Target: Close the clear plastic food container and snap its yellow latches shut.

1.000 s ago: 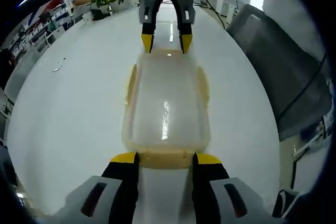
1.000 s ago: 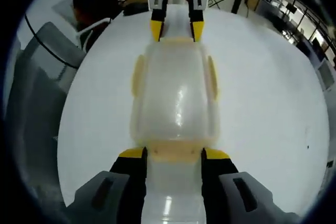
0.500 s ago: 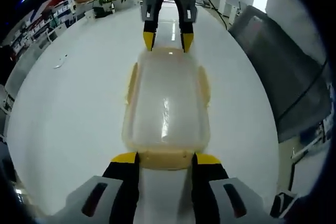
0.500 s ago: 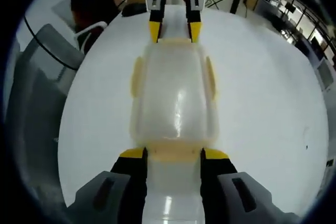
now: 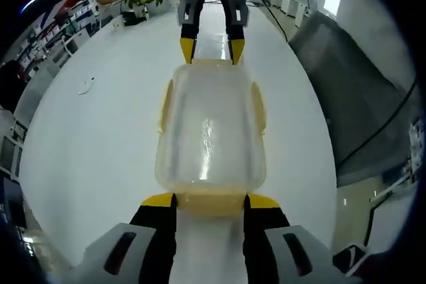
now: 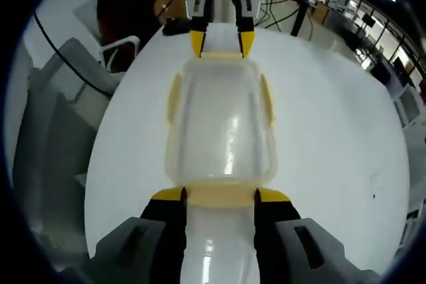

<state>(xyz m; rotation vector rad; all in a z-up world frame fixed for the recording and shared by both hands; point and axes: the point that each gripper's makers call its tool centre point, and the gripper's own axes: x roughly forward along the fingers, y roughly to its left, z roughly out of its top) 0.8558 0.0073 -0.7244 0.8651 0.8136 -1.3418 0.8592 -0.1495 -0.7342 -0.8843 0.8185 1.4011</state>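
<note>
Container (image 5: pixel 210 128) sits lidded on the white counter (image 5: pixel 100 131), between both grippers: left gripper (image 5: pixel 210 199) and right gripper (image 6: pixel 219 194) each have parted jaws bracketing a yellow end latch (image 6: pixel 219 193), apparently ungripped.

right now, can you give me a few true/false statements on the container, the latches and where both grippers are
1. The clear container sits on a white table. True.
2. The lid is off and lying beside the container. False: the lid sits on top.
3. The left gripper and right gripper face each other from opposite ends of the container. True.
4. Each gripper's jaws straddle an end yellow latch. True.
5. The side latches are red. False: they are yellow.
</note>
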